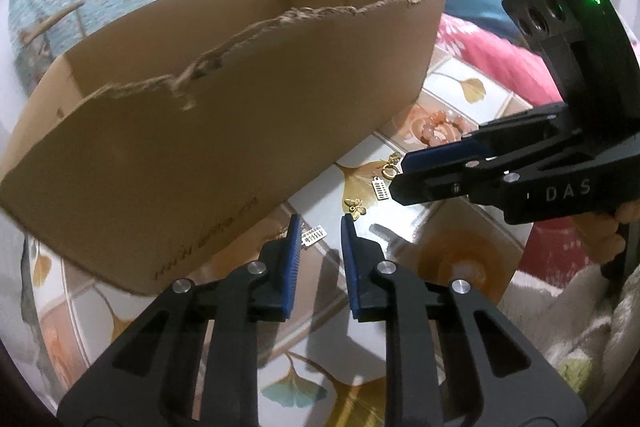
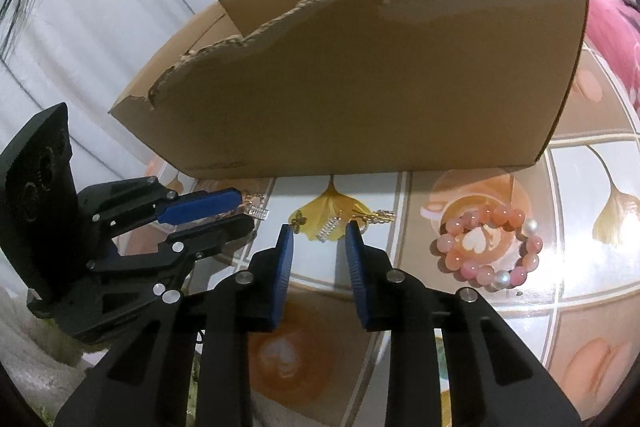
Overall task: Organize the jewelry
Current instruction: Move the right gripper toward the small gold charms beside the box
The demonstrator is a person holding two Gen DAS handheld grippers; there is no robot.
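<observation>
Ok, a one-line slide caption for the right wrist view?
Right hand-held gripper poised, jaws apart, over gold earrings before a torn cardboard box, pink bead bracelet alongside on the table.

**Tight squeeze in front of the box**

The big cardboard box (image 2: 360, 79) walls off the whole far side, its torn top edge high, so the only way in is over the rim. Between its near wall and the two grippers there's just a narrow strip of table (image 2: 400, 307), littered with small earrings (image 2: 328, 227). The left gripper (image 2: 244, 215) crowds that strip from the left, the right gripper (image 2: 318, 231) sits mid-strip. To the right the pink bead bracelet (image 2: 488, 247) takes up space; the near-right tabletop is bare.
</observation>
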